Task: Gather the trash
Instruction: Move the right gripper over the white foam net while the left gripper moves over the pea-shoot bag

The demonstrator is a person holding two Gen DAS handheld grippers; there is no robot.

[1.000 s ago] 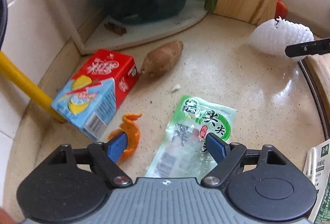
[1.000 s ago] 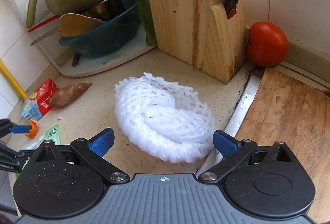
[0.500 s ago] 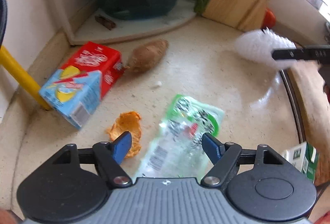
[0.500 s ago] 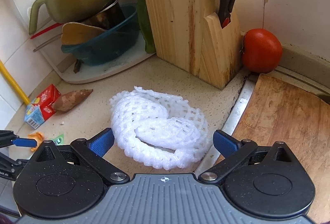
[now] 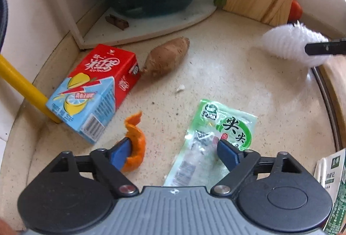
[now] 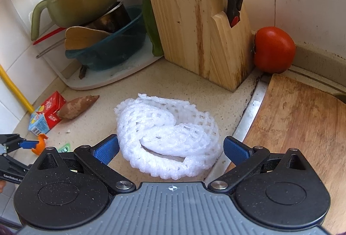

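Observation:
My left gripper [image 5: 174, 152] is open, low over the speckled counter. A curled orange peel [image 5: 135, 144] rests against its left finger, and a green snack wrapper [image 5: 216, 137] lies under its right finger. A red and blue drink carton [image 5: 95, 90] lies on its side further left. My right gripper [image 6: 170, 149] is open around the near part of a white foam fruit net [image 6: 168, 133], which lies on the counter between its blue pads. The peel [image 6: 41, 142] and the carton [image 6: 46, 113] also show at the left of the right wrist view.
A sweet potato [image 5: 166, 57] lies beside the carton. A wooden knife block [image 6: 194, 18], a tomato [image 6: 273, 50] and a teal basin [image 6: 108, 46] of dishes line the back wall. A round wooden board [image 6: 302, 126] lies right of the net. A yellow pipe [image 5: 23, 87] slants at the far left.
The left gripper drew back and up, then came down again, so the peel stands against its left finger. The right gripper shifted slightly, staying open around the net.

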